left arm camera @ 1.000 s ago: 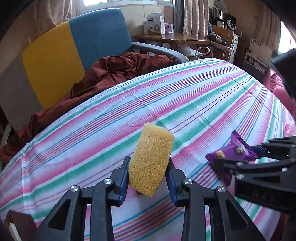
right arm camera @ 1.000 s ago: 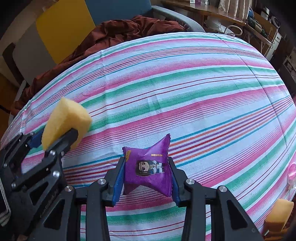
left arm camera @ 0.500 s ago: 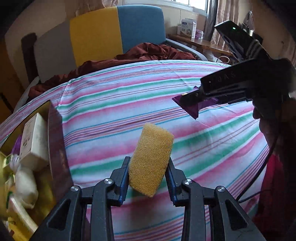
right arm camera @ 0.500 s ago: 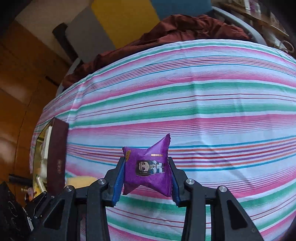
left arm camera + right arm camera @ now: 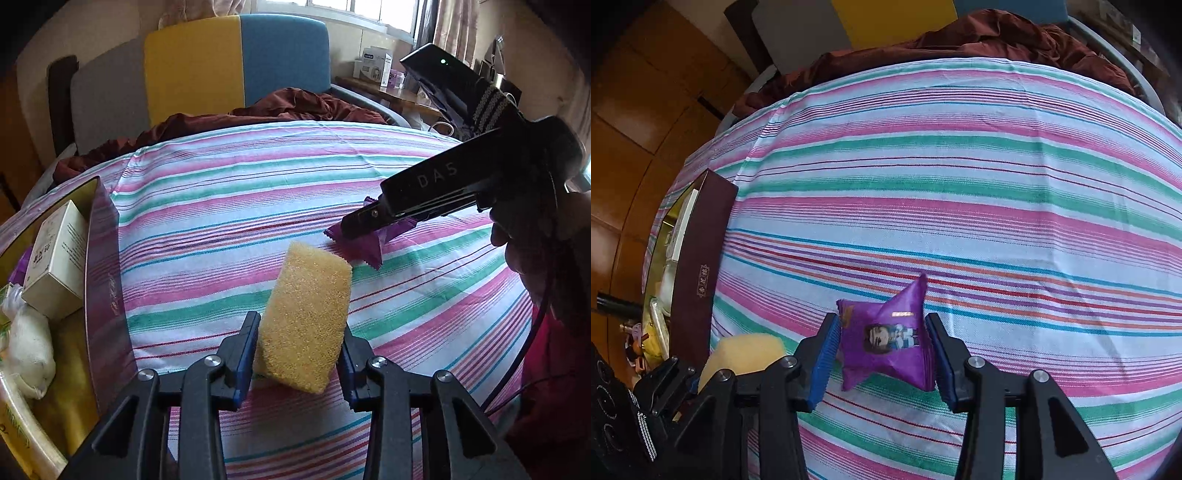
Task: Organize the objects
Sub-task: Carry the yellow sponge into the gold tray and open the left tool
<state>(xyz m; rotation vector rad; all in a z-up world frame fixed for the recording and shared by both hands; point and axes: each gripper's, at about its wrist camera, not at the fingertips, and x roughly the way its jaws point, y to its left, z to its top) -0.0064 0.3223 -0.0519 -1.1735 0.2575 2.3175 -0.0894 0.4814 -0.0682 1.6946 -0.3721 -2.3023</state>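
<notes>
Above the striped bedsheet (image 5: 229,206), the left gripper (image 5: 300,356) squeezes a yellow sponge (image 5: 304,321) between its two fingers. The right gripper (image 5: 882,352) is clamped on a purple snack packet (image 5: 886,341) (it has a little cartoon face on it). Both things are up in the air, not lying on the sheet.

The dark box (image 5: 105,280) sits at the left edge, with a white carton (image 5: 55,254) and a soft white bundle (image 5: 27,347) already inside. To do this step well, I think each hand should carry its thing over the box wall, go low, and only then let go. The sponge is squishy, so a gentle squeeze is enough.

One second ago the box was barely in sight. Now both grippers have swung left, the box is near, and the right gripper has crossed over in front of the left one.
</notes>
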